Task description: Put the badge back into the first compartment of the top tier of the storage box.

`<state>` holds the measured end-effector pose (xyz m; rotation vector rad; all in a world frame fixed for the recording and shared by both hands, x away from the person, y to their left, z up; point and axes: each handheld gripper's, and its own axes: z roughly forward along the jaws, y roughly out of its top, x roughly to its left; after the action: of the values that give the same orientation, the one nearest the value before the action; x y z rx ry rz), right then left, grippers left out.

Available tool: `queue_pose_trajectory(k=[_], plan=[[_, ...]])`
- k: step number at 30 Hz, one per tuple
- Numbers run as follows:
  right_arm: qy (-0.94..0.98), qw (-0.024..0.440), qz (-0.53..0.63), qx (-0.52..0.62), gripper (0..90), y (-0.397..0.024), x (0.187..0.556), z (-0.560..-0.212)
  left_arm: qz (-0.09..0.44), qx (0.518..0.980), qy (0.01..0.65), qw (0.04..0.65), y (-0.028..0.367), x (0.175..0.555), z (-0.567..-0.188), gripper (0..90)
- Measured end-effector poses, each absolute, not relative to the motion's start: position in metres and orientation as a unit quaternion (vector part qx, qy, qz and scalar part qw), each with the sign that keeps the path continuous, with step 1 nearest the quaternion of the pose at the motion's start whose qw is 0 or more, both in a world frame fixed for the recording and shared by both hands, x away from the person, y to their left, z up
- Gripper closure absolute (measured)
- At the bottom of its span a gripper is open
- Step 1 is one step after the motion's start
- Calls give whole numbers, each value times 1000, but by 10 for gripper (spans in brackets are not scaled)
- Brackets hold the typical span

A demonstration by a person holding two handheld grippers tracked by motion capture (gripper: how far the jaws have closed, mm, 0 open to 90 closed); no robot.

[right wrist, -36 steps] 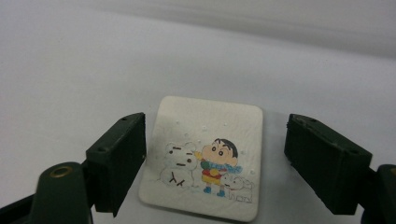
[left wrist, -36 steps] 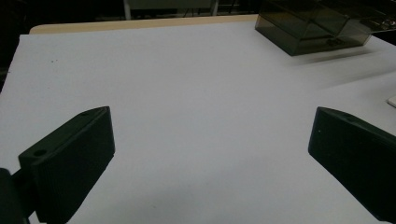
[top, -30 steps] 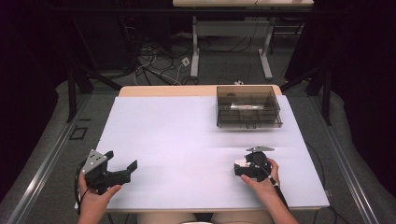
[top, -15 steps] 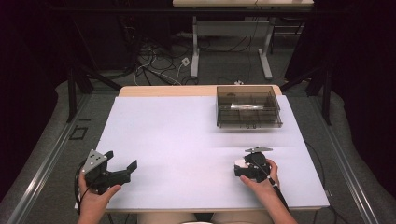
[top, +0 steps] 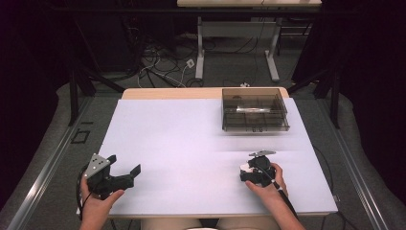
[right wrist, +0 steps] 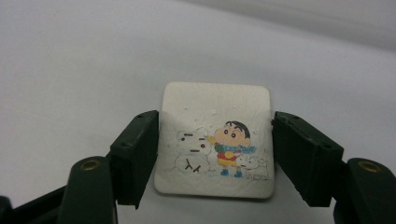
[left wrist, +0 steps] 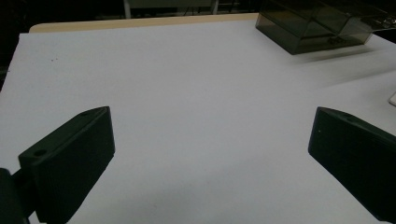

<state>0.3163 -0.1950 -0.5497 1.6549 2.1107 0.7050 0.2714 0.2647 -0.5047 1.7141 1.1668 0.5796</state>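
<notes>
White square card with a cartoon print lies flat on the table, and the right gripper has just closed its jaws, pinching its two side edges. Looks light, thin, probably bendy, so edge grip's sensible. Left gripper sits spread, empty.

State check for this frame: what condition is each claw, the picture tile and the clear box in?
Right claw: jaws have just been closing, now shut on the tile's two side edges.
Picture tile: lying flat on the table, cartoon face up, gripped.
Left claw: open, holding nothing.
Clear box: upright at the far right, untouched.
</notes>
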Motion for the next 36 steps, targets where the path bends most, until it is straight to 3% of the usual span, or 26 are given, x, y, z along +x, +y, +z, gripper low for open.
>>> queue_pose_trajectory(k=[36], plan=[[781,162,295,527,328,-206,315,-544,231,701,480,474,265,272,-506,5]])
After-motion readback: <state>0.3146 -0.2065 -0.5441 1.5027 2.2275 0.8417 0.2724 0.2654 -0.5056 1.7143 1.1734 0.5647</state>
